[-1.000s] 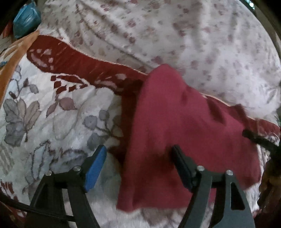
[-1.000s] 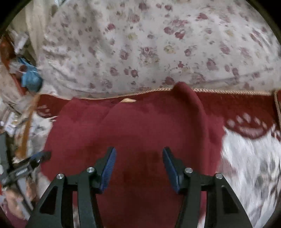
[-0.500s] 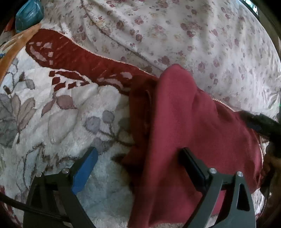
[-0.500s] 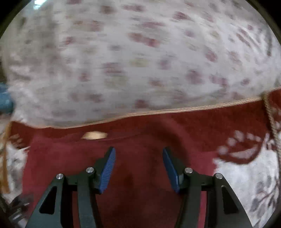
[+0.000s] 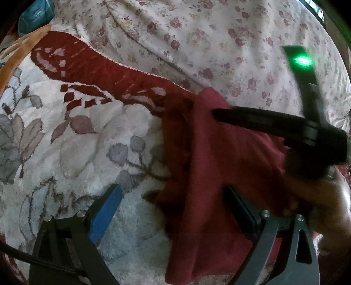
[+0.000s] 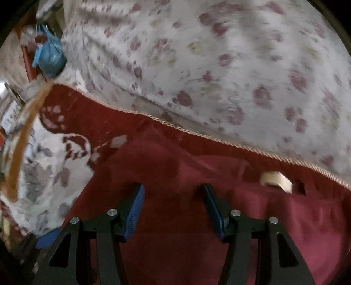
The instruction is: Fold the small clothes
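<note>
A dark red garment (image 5: pixel 219 175) lies partly folded on a floral blanket (image 5: pixel 76 153). My left gripper (image 5: pixel 173 210) hovers over the garment's near left edge. It is open wide, with loose cloth lying below and between its fingers and neither pad pressing on it. In the left wrist view my right gripper (image 5: pixel 221 115) reaches in from the right, over the garment's far end. In its own blurred view the right gripper (image 6: pixel 174 208) stands partly open above the red garment (image 6: pixel 175 241), gripping nothing. A cream label (image 6: pixel 276 178) shows at the garment's neck.
A white sheet with small red flowers (image 5: pixel 219 32) is heaped behind the blanket's dark red border (image 5: pixel 98 65). A blue bag (image 5: pixel 35 13) and an orange cloth (image 5: pixel 19 52) lie at the far left. A person's hand (image 5: pixel 318 203) holds the right gripper.
The left jaws spread wider over the garment's edge. The right gripper swept left across the garment and now shows in the left wrist view with the hand behind it.
</note>
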The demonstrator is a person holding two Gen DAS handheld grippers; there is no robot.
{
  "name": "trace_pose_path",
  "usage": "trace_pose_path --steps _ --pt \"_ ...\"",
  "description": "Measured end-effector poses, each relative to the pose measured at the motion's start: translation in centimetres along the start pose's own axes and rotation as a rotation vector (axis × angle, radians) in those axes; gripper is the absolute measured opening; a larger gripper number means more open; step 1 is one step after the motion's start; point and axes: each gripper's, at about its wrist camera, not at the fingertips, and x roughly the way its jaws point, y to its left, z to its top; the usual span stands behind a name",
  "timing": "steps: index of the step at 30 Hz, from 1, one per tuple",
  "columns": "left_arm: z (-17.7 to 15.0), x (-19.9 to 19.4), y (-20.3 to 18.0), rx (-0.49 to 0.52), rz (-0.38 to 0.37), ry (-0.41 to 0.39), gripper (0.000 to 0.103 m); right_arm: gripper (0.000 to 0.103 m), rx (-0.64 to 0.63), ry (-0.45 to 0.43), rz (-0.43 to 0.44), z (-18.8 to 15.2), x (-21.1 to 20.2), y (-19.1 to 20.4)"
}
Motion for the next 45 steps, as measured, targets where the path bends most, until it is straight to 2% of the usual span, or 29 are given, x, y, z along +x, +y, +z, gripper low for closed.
trace_pose_path --steps 6,9,12,14,18,19,21,24,27,30,33,37,39,42,44,45 --pt "0.1 0.4 0.2 -0.006 -0.003 0.003 0.095 0.06 0.045 0.017 -0.028 1.9 2.6 -0.4" --pt "0.0 0.3 0.4 -0.007 -0.013 0.009 0.095 0.06 0.052 0.013 -0.027 1.9 1.5 -0.4" --pt "-0.1 0.0 0.9 -0.025 -0.029 0.012 0.095 0.061 0.076 -0.016 0.03 1.6 -1.1 -0.5" --pt "-0.3 -0.1 1.1 -0.032 -0.035 0.01 0.095 0.07 0.063 -0.004 0.035 1.2 -2.2 0.0" --pt "-0.6 0.1 1.0 -0.021 -0.027 0.007 0.095 0.071 -0.018 0.087 -0.023 0.2 -0.2 1.7" --pt "-0.6 0.1 1.0 -0.023 -0.03 0.008 0.095 0.075 -0.02 0.102 -0.032 0.0 0.6 1.9" --pt "-0.5 0.0 1.2 -0.038 -0.044 0.012 0.095 0.076 0.032 0.094 -0.025 0.4 1.2 1.4" --pt "-0.4 -0.2 1.4 -0.066 -0.065 0.015 0.095 0.078 0.13 0.109 0.036 1.3 0.2 0.7" --pt "-0.5 -0.4 1.4 -0.078 -0.075 0.017 0.095 0.089 0.141 0.133 0.071 1.6 0.0 1.4" --pt "-0.5 -0.6 1.6 -0.081 -0.084 0.017 0.095 0.095 0.086 0.169 0.046 1.8 1.3 3.3" --pt "-0.5 -0.8 1.9 -0.094 -0.099 0.015 0.095 0.103 0.021 0.185 -0.025 1.8 2.6 5.5" --pt "-0.6 -0.4 1.4 -0.067 -0.069 0.018 0.095 0.103 -0.147 0.198 -0.141 1.0 4.1 7.8" --pt "-0.6 -0.3 1.1 -0.058 -0.056 0.01 0.095 0.101 -0.139 0.175 -0.115 0.9 3.7 7.2" --pt "-0.5 -0.4 1.2 -0.073 -0.069 0.005 0.095 0.08 -0.092 0.154 -0.044 1.0 2.2 5.0" --pt "-0.3 -0.6 1.3 -0.097 -0.106 -0.01 0.095 0.056 -0.098 0.138 -0.016 0.9 0.7 3.8" --pt "-0.3 -0.6 1.3 -0.101 -0.126 -0.016 0.095 0.05 -0.096 0.129 0.008 0.8 -0.1 3.2"
